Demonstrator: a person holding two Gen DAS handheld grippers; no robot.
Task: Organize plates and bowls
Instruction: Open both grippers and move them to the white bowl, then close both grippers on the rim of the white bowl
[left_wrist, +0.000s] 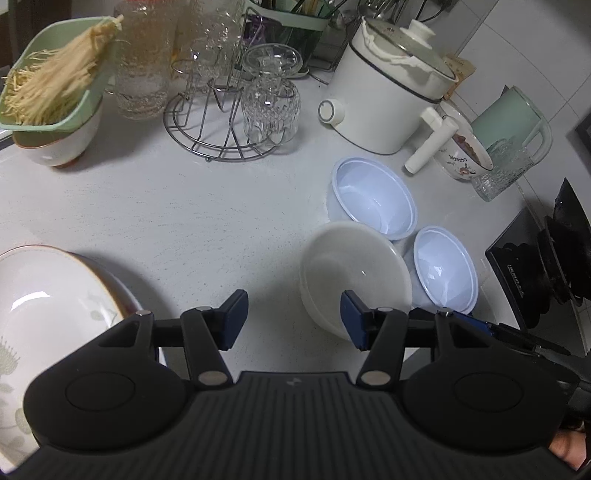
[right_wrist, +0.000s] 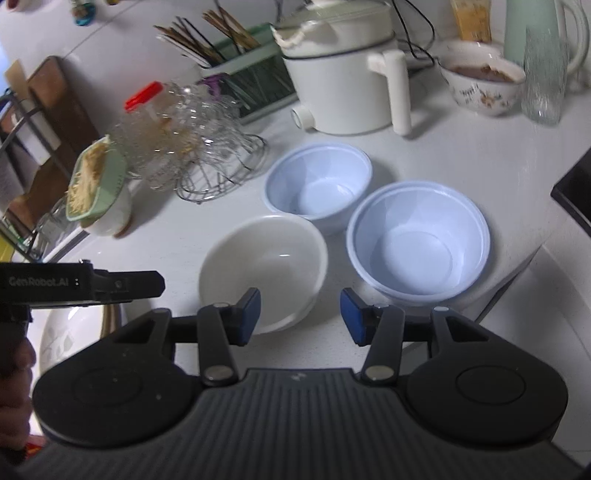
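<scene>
Bowls on white surface (left_wrist: 184, 206) — cream bowl (left_wrist: 354, 275) touching two pale blue bowls (left_wrist: 375, 197); left gripper (left_wrist: 293, 319) wide, holding nothing; right gripper (right_wrist: 300, 316) wide, likewise holding nothing.

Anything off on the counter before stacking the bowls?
One oddity: the green dish of dried noodles sits tilted on a white bowl at the counter's left, noodles overhanging its rim. The cream bowl and two pale blue bowls stand upright, empty. No spills.
</scene>
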